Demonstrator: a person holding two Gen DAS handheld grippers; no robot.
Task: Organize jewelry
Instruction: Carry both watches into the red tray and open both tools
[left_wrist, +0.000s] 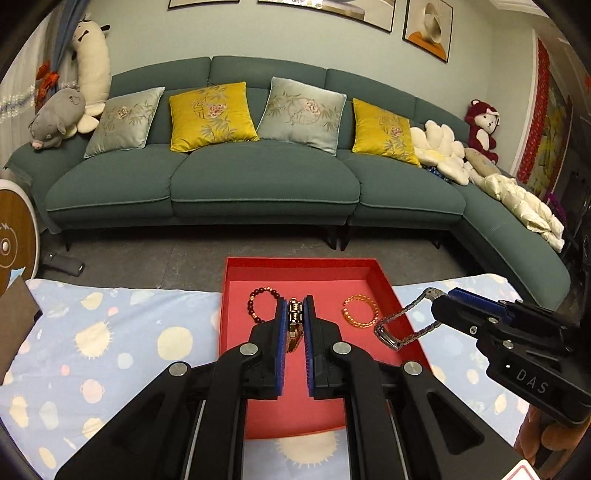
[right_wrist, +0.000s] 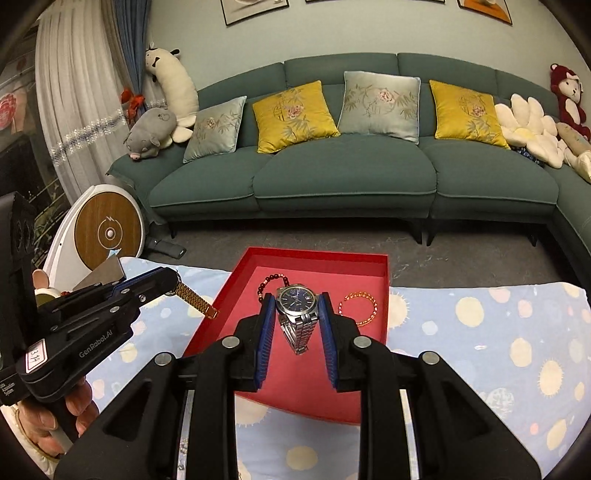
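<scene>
left claw (left_wrist: 295, 317): clamped on gold watch (left_wrist: 294, 325) | right claw (right_wrist: 297, 314): clamped on silver watch (right_wrist: 297, 314)

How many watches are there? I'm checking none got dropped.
2: a gold watch in the left gripper, a silver watch in the right gripper.

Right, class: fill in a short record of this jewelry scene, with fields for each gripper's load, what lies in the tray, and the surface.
left gripper: shut on gold watch, held above the tray
right gripper: shut on silver watch, blue dial, band hanging down
red tray: open, shallow
in tray: dark bead bracelet at left, orange bracelet at right, lying apart
surface: blue patterned cloth under the tray
background: green sofa
</scene>
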